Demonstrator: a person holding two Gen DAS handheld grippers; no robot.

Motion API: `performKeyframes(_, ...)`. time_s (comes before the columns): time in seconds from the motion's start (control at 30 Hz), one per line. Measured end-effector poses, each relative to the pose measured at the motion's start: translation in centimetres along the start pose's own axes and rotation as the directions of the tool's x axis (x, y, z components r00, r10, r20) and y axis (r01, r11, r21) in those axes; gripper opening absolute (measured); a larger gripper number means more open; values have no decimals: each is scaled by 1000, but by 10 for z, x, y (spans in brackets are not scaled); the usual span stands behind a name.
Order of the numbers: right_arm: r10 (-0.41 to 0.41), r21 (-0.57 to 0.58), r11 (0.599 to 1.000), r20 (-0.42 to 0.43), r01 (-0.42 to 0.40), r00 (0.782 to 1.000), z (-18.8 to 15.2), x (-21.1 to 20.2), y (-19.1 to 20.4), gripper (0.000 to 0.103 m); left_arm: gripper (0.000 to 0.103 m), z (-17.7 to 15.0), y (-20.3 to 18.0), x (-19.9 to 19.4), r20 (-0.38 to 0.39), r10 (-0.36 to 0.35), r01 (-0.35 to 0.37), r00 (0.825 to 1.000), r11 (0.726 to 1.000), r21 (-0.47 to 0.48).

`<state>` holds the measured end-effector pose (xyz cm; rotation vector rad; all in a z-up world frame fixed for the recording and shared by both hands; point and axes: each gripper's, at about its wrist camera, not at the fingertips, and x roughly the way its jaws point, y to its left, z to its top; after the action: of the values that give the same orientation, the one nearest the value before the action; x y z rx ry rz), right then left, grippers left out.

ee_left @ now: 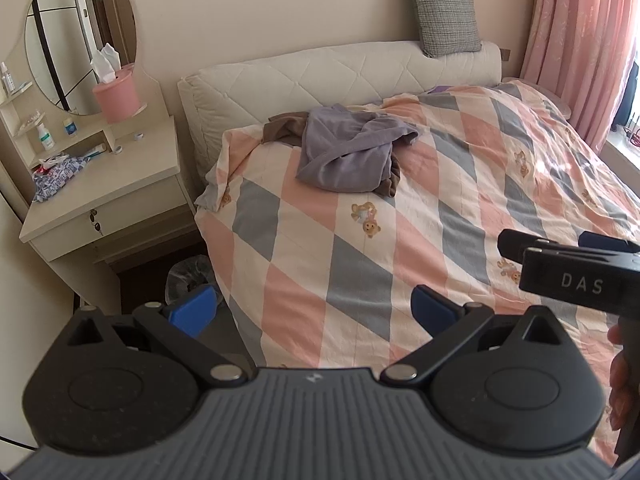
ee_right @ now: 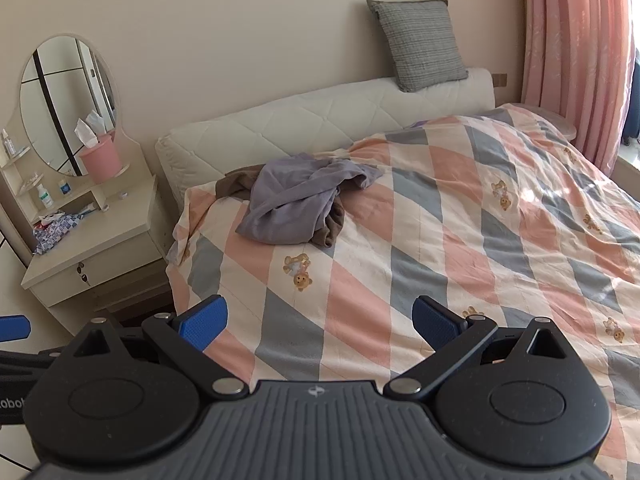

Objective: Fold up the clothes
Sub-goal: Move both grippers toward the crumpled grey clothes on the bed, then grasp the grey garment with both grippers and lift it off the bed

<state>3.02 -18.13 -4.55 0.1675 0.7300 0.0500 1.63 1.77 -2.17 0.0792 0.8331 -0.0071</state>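
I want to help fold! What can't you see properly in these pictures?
- Brown garment: mostly buried under the purple garment, both views.
- Purple garment's type: too crumpled to tell.
- Small bottles on the dresser: labels too small.
- Right gripper: cut off by the left view's edge.
- Floor bin: behind the left gripper.

Daylight is flooding in from the right

Sun is coming through the pink curtain (ee_left: 576, 40), glaring on the quilt (ee_right: 460, 216) ahead-right. Both views are staying sharp centrally, while fisheye bending is curving the edges and corners are darkening; shadows are lying soft.
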Motion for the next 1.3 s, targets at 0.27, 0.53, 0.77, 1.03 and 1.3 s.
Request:
performKeyframes(0.27,-17,11,1000,-30,18,999,-1,16,-4,101,102,4,-1,35,-76,21,-19,997,1000,23)
performKeyframes(0.53,-58,54,997,-88,63,994,7,59,-13,101,102,24,4,102,-202,-74,92,977,992,82)
performKeyframes(0.77,-49,145,986,-194,78,980,18,134,-17,100,102,65,27,194,-263,-126,150,957,986,72)
performKeyframes(1.03,-35,270,954,-343,134,939,41,243,-12,99,101,129,61,307,-382,-177,212,907,976,51)
performKeyframes(1.3,-6,371,916,-363,151,932,83,323,-1,99,69,209,91,408,-414,-296,287,861,954,-84)
